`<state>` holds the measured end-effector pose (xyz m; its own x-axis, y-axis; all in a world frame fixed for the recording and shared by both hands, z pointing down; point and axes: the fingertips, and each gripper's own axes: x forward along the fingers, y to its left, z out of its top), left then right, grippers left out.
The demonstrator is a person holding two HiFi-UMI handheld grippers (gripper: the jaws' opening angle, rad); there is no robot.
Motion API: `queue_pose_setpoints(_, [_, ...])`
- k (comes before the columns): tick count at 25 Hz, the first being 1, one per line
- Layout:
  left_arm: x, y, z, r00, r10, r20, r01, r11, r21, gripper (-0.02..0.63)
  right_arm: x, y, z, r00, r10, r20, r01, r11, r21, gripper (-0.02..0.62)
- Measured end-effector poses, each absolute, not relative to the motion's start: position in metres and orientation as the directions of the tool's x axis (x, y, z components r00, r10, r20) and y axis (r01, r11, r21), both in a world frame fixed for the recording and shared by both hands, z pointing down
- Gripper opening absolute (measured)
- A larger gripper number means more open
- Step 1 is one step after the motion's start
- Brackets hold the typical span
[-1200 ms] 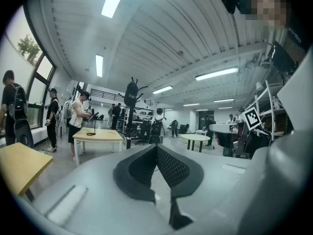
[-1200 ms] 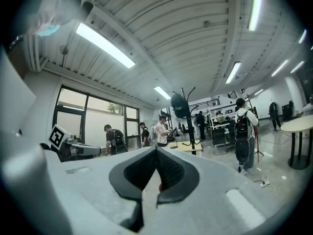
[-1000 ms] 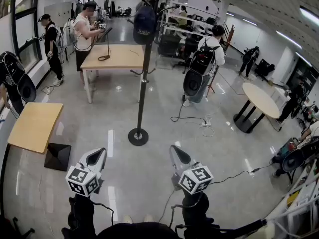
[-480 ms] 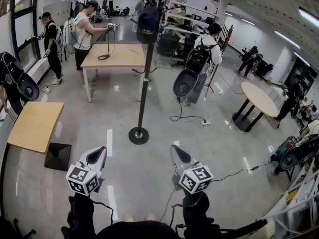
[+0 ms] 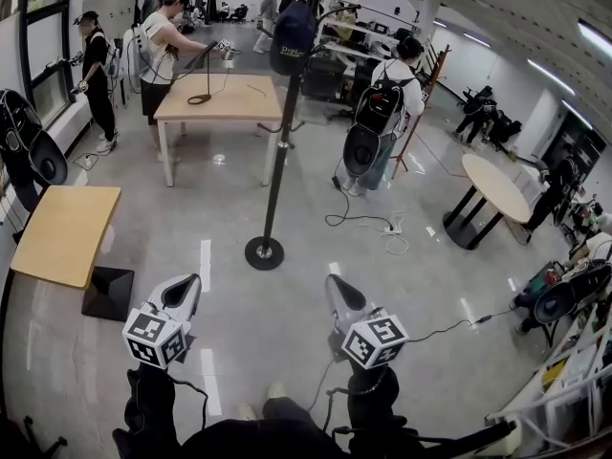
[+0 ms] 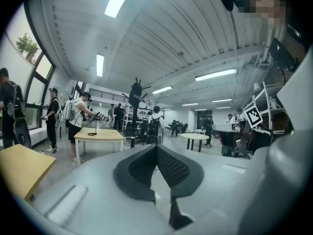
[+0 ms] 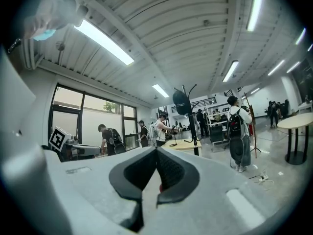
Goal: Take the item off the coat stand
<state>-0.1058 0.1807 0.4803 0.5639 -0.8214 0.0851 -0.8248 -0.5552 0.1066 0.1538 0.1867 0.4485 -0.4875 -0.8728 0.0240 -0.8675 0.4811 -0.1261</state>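
Note:
A black coat stand (image 5: 275,161) rises from a round base (image 5: 264,252) on the grey floor straight ahead. A dark blue cap (image 5: 292,36) with white print hangs on its top hooks. My left gripper (image 5: 185,286) and right gripper (image 5: 336,285) are side by side low in the head view, both level and well short of the stand's base. Both are shut with nothing between the jaws. In the left gripper view the cap (image 6: 135,90) shows far off above the shut jaws (image 6: 156,148). The right gripper view has the cap (image 7: 181,102) up and to the right of its shut jaws (image 7: 157,151).
A wooden table (image 5: 215,99) stands behind the stand, with a person (image 5: 161,41) at it. A small wooden table (image 5: 65,233) and a black box (image 5: 107,293) are at the left, a round table (image 5: 495,187) at the right. A person with a backpack (image 5: 382,113) is near the stand; cables (image 5: 378,223) lie on the floor.
Both grippers have advanced a little toward the stand, which now sits slightly nearer in the head view. The person with the backpack has shifted, and the person at the table has reached out.

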Motion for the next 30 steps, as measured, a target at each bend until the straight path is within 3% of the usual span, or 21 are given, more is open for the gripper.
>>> queue_pose_setpoints(30, [-0.048, -0.023, 0.468, 0.520, -0.852, 0.051, -0.853, -0.516, 0.081, 0.003, 0.209, -0.026, 0.443, -0.540, -0.842, -0.025, -0.835, 0.539, -0.112, 0.000])
